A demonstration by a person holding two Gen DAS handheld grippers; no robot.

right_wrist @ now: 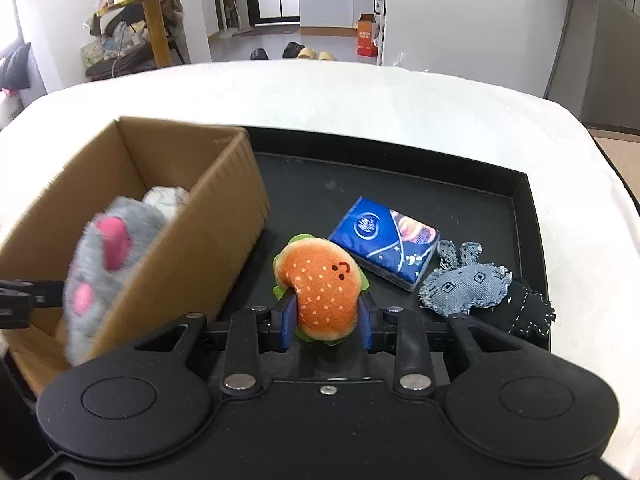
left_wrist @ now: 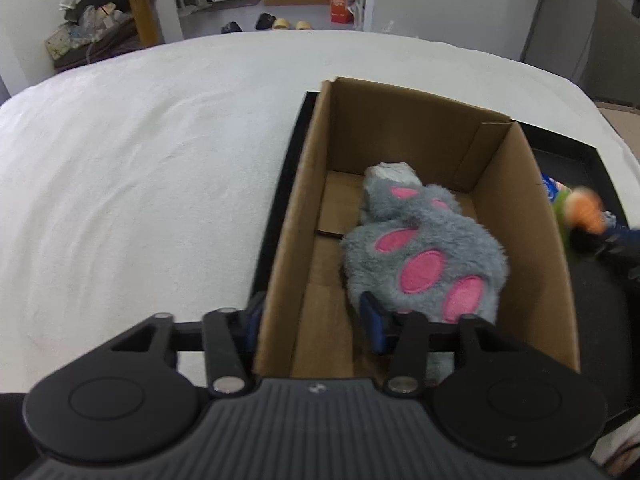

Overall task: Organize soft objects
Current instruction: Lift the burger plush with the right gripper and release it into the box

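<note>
A grey plush paw with pink pads [left_wrist: 424, 256] lies in the cardboard box [left_wrist: 516, 240]; it also shows in the right wrist view [right_wrist: 108, 264]. My left gripper [left_wrist: 312, 324] is open, its fingers straddling the box's left wall, the paw beside the right finger. My right gripper [right_wrist: 326, 320] is shut on a plush hamburger [right_wrist: 324, 284] just above the black tray [right_wrist: 532, 216], right of the box [right_wrist: 224, 232]. The hamburger shows blurred in the left wrist view [left_wrist: 584, 208].
A blue tissue pack [right_wrist: 384, 244] and a denim rabbit toy [right_wrist: 468, 284] lie on the tray to the right of the hamburger. The tray sits on a white cloth-covered table [left_wrist: 140, 168]. Furniture and an orange box [right_wrist: 366, 36] stand beyond.
</note>
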